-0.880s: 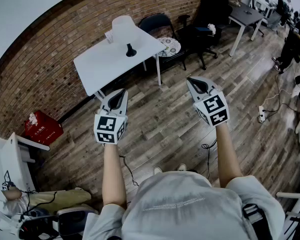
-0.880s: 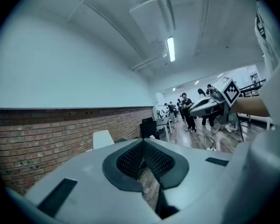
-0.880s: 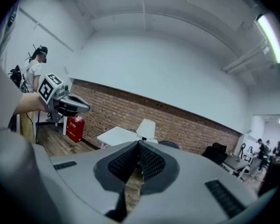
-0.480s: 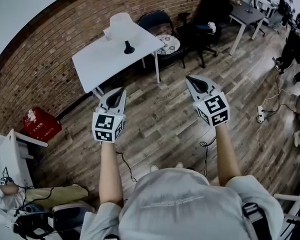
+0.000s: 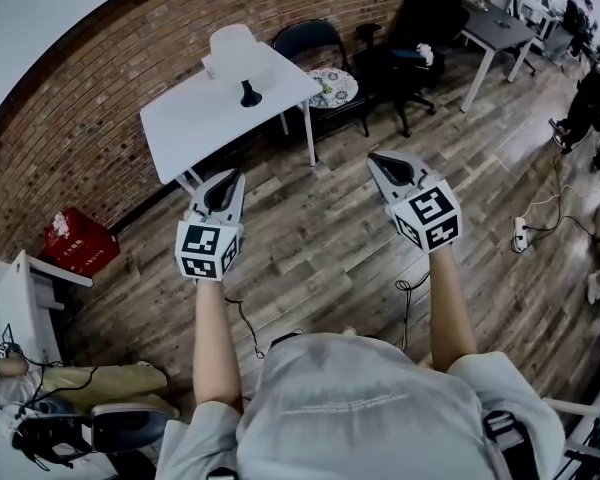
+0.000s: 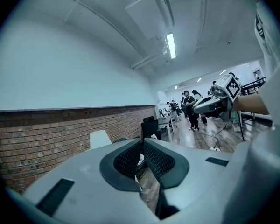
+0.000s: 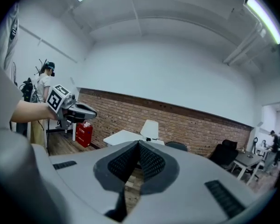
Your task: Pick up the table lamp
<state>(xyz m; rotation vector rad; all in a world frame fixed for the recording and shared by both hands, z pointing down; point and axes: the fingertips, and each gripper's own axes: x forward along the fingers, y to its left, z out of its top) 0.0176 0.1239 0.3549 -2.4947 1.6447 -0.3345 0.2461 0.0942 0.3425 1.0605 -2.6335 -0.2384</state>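
Observation:
The table lamp [image 5: 236,52] has a white shade and a black base and stands at the far side of a white table [image 5: 200,125] by the brick wall. It also shows small in the right gripper view [image 7: 150,129], and its shade [image 6: 100,139] in the left gripper view. My left gripper [image 5: 227,182] and right gripper [image 5: 379,160] hang in the air over the wooden floor, well short of the table. Both are shut with nothing between the jaws, which meet at their tips [image 6: 142,142] [image 7: 139,144].
A black chair with a patterned cushion [image 5: 332,86] stands right of the table, then a black office chair [image 5: 421,30] and a grey desk [image 5: 494,25]. A red box [image 5: 77,249] sits by the wall at left. A power strip [image 5: 521,231] and cables lie on the floor at right, near standing people.
The table and lamp have drifted slightly left in the head view. The left gripper has shifted a little up and left. Both grippers stay shut.

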